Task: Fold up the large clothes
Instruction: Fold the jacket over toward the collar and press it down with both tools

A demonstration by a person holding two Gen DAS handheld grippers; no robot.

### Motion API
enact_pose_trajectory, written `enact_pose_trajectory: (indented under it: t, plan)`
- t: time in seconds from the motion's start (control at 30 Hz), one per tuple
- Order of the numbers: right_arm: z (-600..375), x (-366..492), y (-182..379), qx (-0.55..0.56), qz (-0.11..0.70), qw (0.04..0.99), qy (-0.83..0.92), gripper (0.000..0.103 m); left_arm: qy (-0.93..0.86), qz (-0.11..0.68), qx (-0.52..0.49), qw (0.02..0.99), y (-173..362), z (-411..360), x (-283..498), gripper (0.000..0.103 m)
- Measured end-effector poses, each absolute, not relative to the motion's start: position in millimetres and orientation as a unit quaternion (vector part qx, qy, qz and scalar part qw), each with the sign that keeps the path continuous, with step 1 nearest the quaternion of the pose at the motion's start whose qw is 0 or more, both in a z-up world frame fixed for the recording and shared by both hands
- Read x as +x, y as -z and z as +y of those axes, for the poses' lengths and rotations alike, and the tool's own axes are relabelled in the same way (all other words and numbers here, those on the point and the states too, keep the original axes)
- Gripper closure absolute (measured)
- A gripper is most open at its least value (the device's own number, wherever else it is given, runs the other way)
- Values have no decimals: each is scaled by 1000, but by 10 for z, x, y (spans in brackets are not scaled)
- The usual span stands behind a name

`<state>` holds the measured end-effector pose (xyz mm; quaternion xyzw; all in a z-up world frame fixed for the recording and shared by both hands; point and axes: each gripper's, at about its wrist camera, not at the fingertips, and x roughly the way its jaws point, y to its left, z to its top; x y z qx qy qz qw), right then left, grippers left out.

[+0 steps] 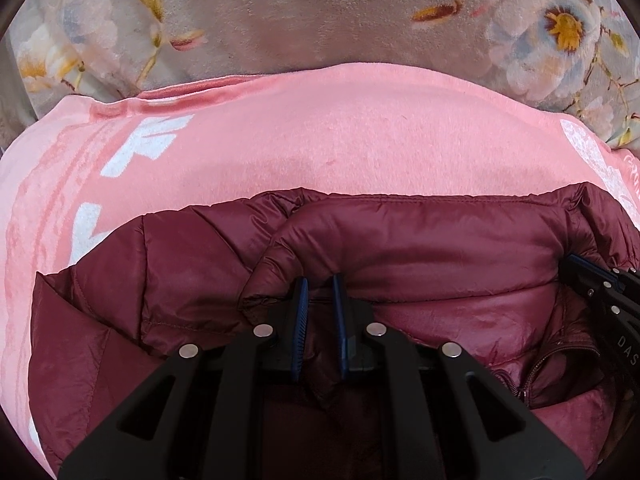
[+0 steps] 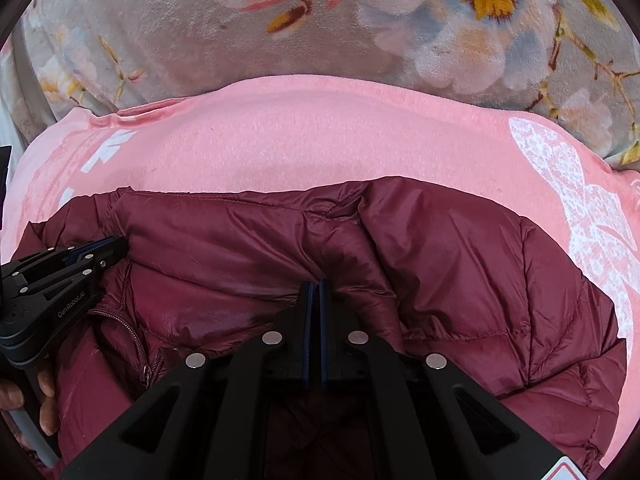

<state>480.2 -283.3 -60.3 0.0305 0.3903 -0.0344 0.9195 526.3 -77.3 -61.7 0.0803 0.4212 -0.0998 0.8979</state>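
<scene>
A maroon puffer jacket (image 1: 440,240) lies bunched on a pink cloth (image 1: 340,132) with white print. My left gripper (image 1: 320,280) is nearly closed, pinching a rolled fold of the jacket's upper edge between its blue pads. The right wrist view shows the same jacket (image 2: 460,260), with my right gripper (image 2: 319,284) shut tight on a crease of its fabric. Each gripper shows in the other's view: the right gripper (image 1: 576,264) at the far right, the left gripper (image 2: 116,246) at the left, both at the jacket's top edge. The jacket's zipper (image 2: 144,344) hangs between them.
A grey plush blanket (image 2: 160,20) with a large flower pattern spreads beyond the pink cloth (image 2: 320,132). A person's hand (image 2: 24,400) grips the left gripper's handle at the lower left edge of the right wrist view.
</scene>
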Motion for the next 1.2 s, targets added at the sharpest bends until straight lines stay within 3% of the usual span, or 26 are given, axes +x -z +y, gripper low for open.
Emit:
enact_pose_trajectory:
  t: [1.2]
  plan:
    - [-2829, 4795, 581, 33, 389, 920, 36, 103, 54, 407, 174, 895, 652, -984, 5210, 89]
